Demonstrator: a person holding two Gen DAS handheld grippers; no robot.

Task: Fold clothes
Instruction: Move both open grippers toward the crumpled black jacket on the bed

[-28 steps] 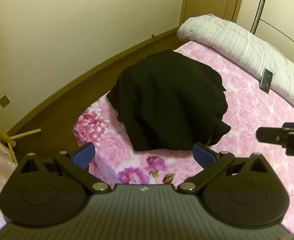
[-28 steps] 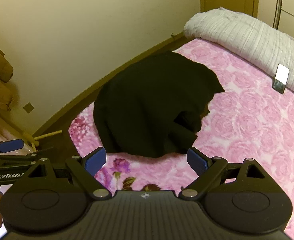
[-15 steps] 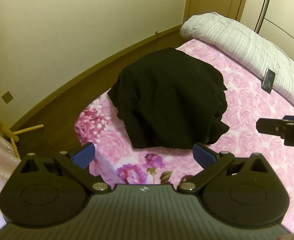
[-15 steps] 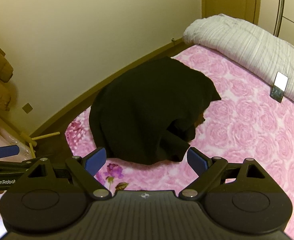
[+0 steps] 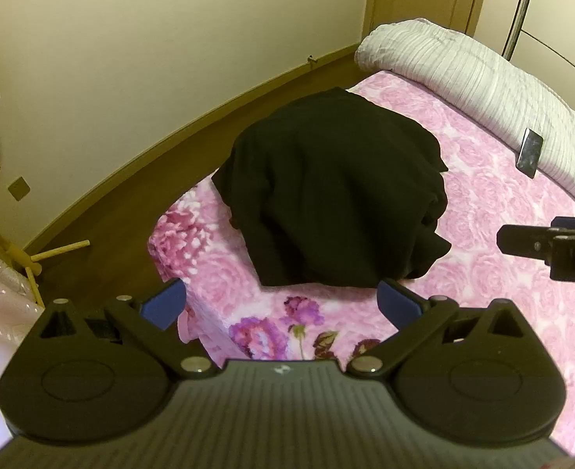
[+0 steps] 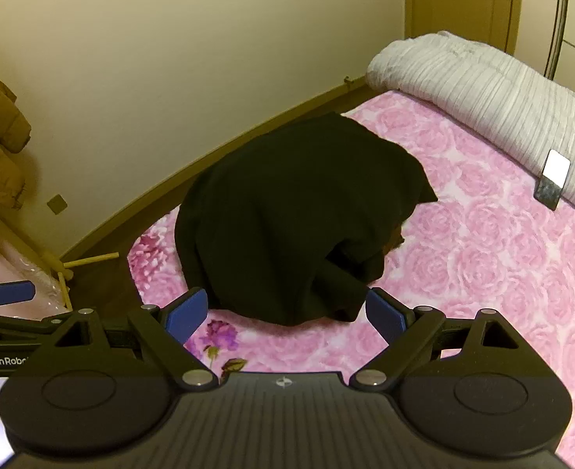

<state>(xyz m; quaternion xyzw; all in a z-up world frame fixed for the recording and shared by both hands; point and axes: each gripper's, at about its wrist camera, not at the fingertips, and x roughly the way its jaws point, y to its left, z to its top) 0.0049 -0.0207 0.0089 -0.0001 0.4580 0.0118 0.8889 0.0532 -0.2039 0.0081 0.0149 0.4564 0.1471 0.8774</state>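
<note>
Black fabric, a garment (image 5: 334,195) heaped in a loose rounded mound, lies on the pink rose-patterned bed (image 5: 495,203) close to its near corner, its far edge reaching the side of the bed that faces the wall. Folds bunch on the garment's right-hand side, seen clearly from the right wrist. Beyond the garment, a white striped duvet (image 5: 463,78) is rolled along the far edge of the bed, and a phone (image 5: 529,152) leans against the duvet, well apart from the garment. Both pairs of tongs are released, blue pads spread wide with nothing between them: the left tongs (image 5: 281,305) hover just short of the garment's near hem, and the right tongs (image 6: 285,310) hover over that hem's right-hand part, neither touching the cloth.
</note>
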